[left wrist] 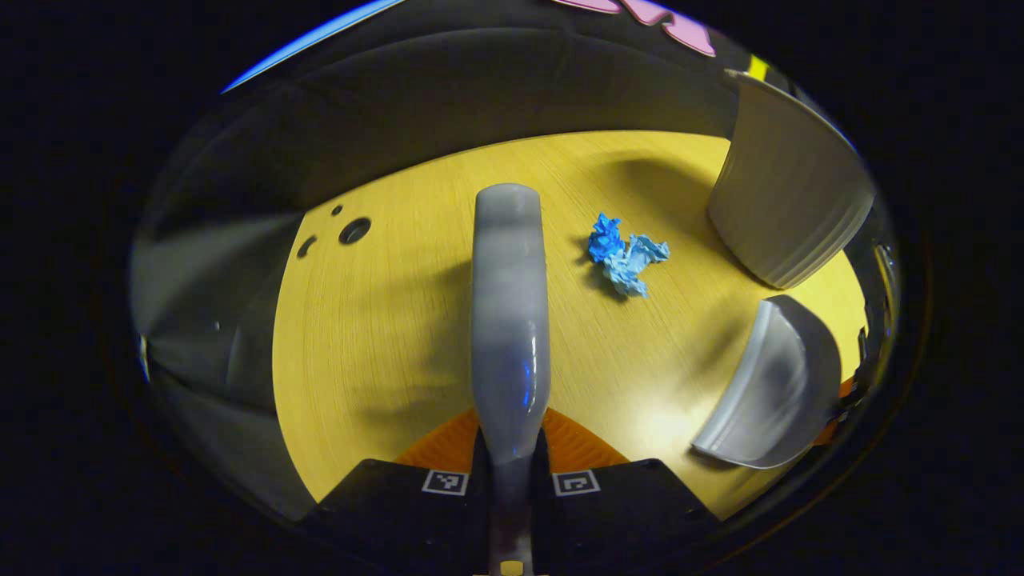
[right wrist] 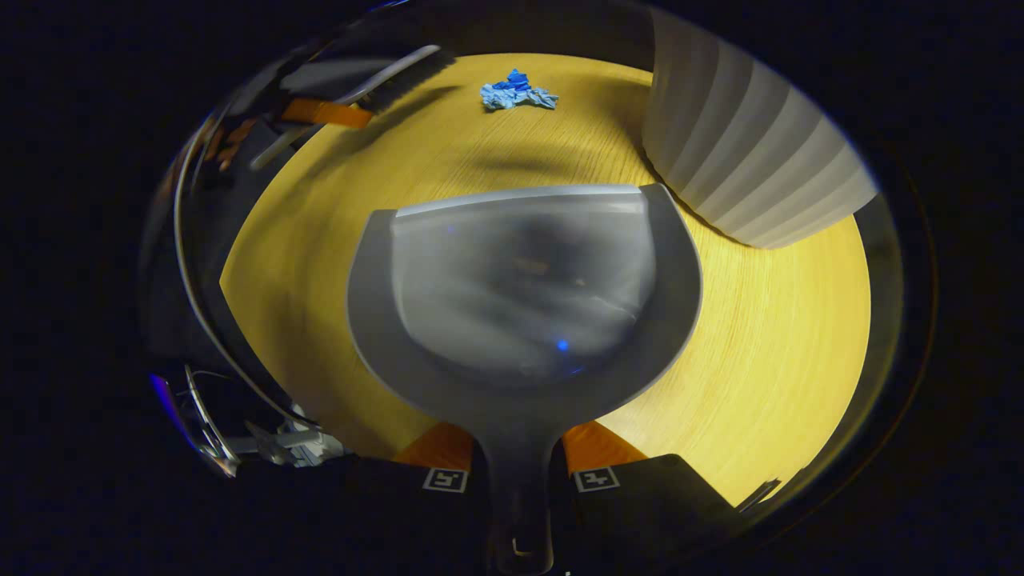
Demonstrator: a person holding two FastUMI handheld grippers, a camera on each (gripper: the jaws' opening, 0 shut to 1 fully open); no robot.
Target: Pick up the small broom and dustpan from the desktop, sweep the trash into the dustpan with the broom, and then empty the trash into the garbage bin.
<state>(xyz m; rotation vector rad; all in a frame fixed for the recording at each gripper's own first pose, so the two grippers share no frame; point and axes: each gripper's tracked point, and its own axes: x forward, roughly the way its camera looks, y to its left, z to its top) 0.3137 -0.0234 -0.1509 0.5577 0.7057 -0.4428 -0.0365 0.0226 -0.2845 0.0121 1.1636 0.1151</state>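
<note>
- My left gripper [left wrist: 510, 468] pinches the broom [left wrist: 509, 320] by its handle, the broom pointing to 12 o'clock over the desktop [left wrist: 384, 320].
- The crumpled blue trash [left wrist: 624, 256] lies at 1 o'clock of the broom, near it.
- My right gripper [right wrist: 516, 472] clamps the dustpan [right wrist: 524, 296] handle; the trash [right wrist: 516, 90] sits at 12 o'clock, well beyond the pan's lip.
- The garbage bin [right wrist: 744, 152] stands at 2 o'clock.

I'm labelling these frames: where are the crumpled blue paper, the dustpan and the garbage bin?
crumpled blue paper [left wrist: 626, 258]: left gripper view, middle of the wad.
dustpan [right wrist: 520, 280]: right gripper view, inside of the scoop.
garbage bin [left wrist: 788, 200]: left gripper view, ribbed side wall.
</note>
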